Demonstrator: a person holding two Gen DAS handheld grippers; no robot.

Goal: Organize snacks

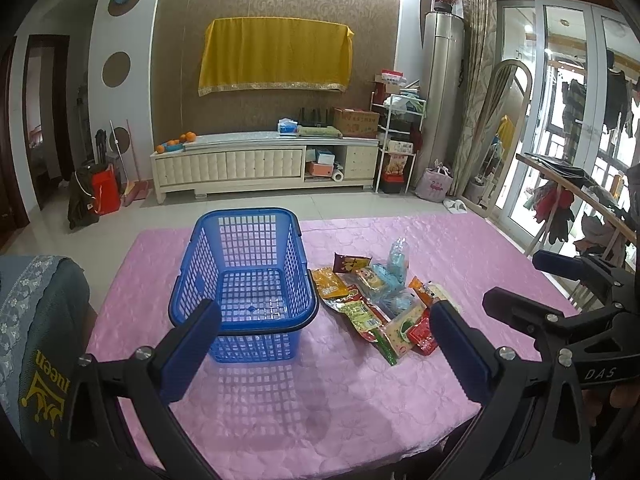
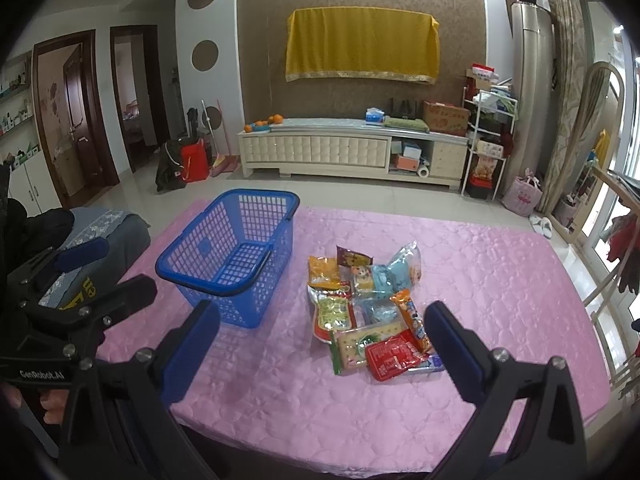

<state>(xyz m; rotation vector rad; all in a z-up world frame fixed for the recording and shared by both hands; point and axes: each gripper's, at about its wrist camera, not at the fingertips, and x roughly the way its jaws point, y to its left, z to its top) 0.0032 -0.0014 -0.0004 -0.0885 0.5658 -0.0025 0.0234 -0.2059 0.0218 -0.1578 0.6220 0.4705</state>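
An empty blue plastic basket (image 1: 244,280) stands on the pink tablecloth (image 1: 320,400); it also shows in the right wrist view (image 2: 232,256). A pile of snack packets (image 1: 380,304) lies just right of it, with a red packet (image 2: 394,354) and a cracker packet (image 2: 356,346) nearest me. My left gripper (image 1: 324,344) is open and empty, held above the table in front of the basket. My right gripper (image 2: 320,340) is open and empty, in front of the snack pile (image 2: 368,304). The right gripper also shows at the right edge of the left wrist view (image 1: 560,292).
A chair with a grey cover (image 1: 36,340) stands at the table's left side. A wooden chair (image 2: 616,292) stands at the right side. A TV cabinet (image 1: 264,164) and a shelf rack (image 1: 396,148) stand against the far wall beyond the table.
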